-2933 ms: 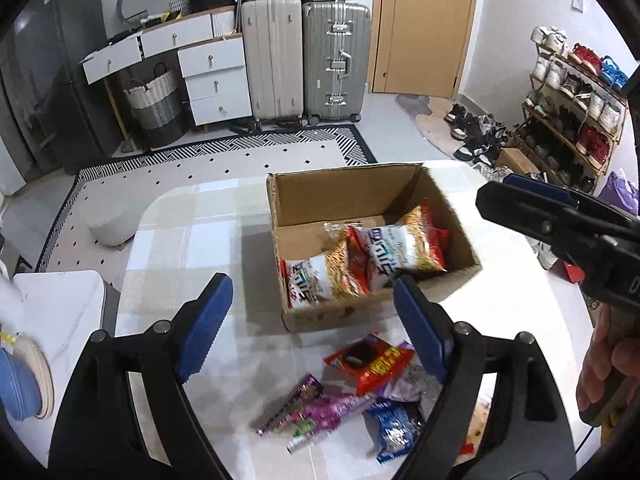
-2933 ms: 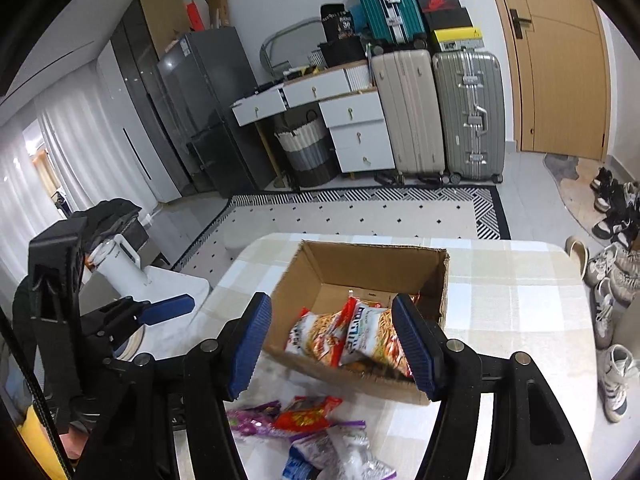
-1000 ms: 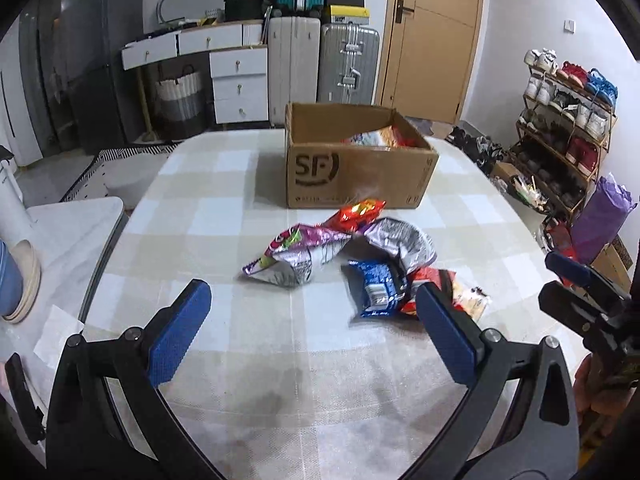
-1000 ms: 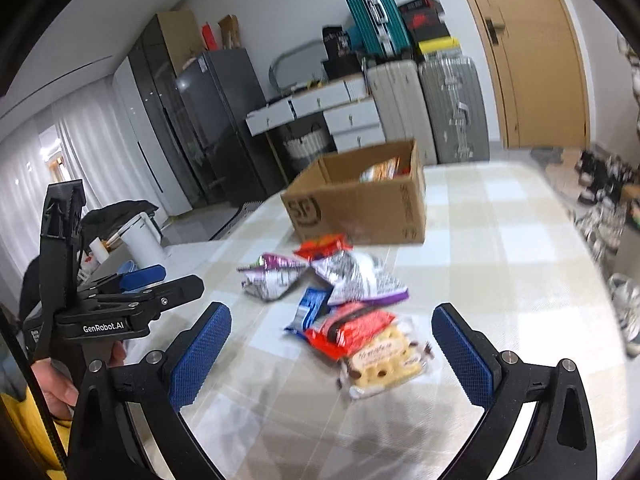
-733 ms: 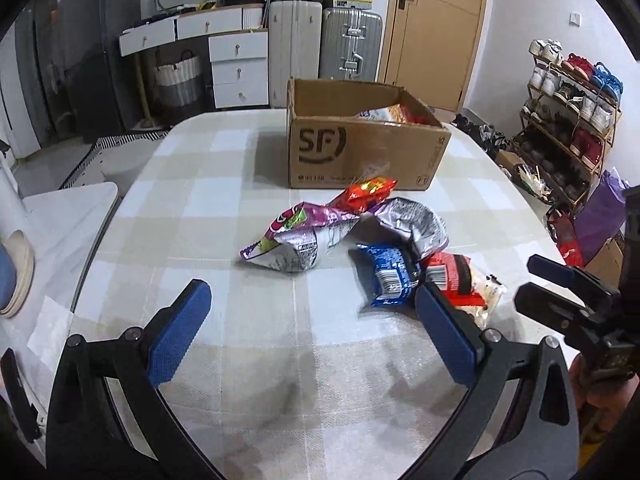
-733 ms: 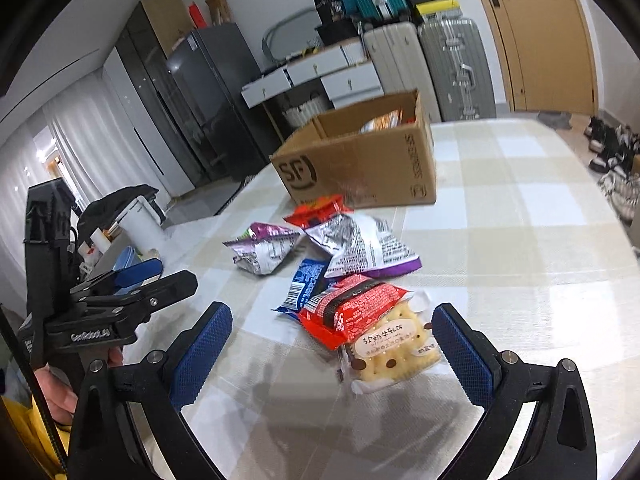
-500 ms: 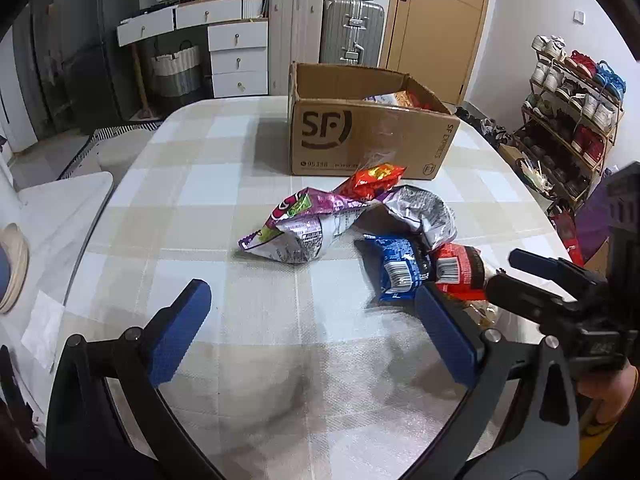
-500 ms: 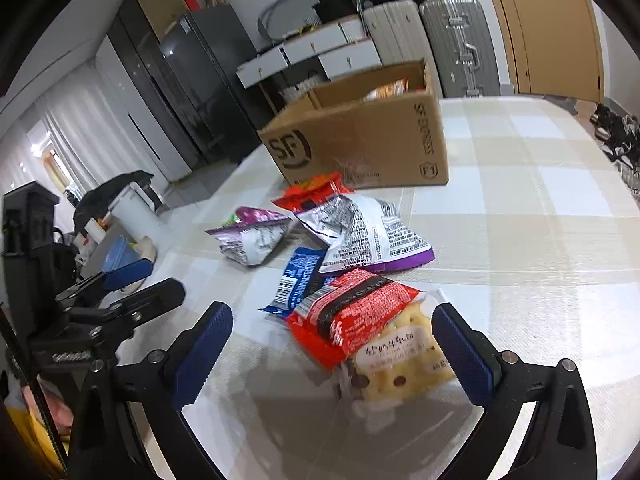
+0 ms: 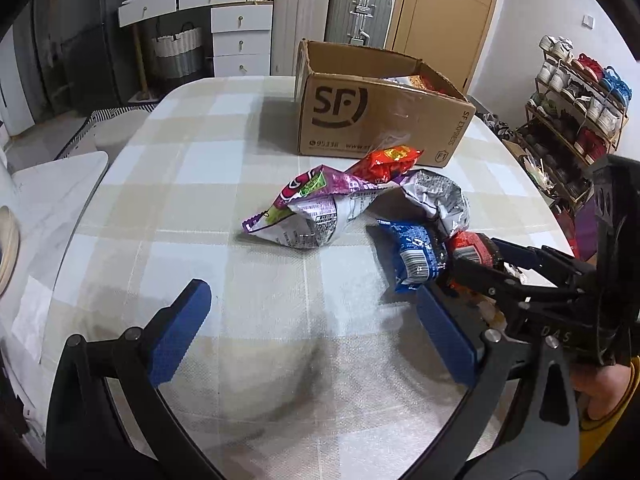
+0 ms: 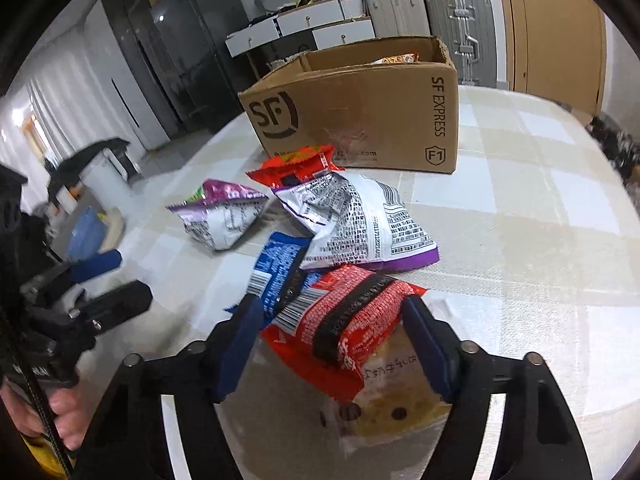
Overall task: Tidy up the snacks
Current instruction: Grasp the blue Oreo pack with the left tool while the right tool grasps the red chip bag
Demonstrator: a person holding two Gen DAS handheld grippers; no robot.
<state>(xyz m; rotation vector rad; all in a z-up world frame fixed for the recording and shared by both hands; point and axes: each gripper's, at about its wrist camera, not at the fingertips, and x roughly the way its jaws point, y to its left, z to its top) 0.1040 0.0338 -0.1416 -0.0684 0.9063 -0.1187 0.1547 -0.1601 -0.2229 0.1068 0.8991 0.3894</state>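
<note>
The right gripper (image 10: 332, 332) points down at the near end of a heap of snack packets on the checked table (image 10: 520, 240). Its jaws have just been closing and now stand on either side of a red packet (image 10: 348, 312) with a black band and a white barcode panel. The blue pads (image 10: 424, 344) sit right at the packet's edges, but whether they press on it I cannot tell.

Under the red packet, nearest this gripper, lies a clear-wrapped pale biscuit (image 10: 392, 404) with dark spots. Just left of the red packet is a blue packet (image 10: 276, 268) with a barcode. Beyond both lies a crinkled silver bag (image 10: 356, 224) with purple edging and dense black print, and left of it a second silver and purple bag (image 10: 224, 216), puffed and creased. A small orange-red packet (image 10: 300, 164) rests against the far end of the silver bag.

Farthest ahead stands a brown cardboard box (image 10: 360, 116), open at the top, printed with a black logo and lettering, with more packets showing over its rim.

The left gripper (image 9: 316, 320) hangs released over bare table, nothing between its wide-set blue pads (image 9: 180, 328). The heap lies ahead of it and to its right, where the right gripper reaches in at the red packet.
</note>
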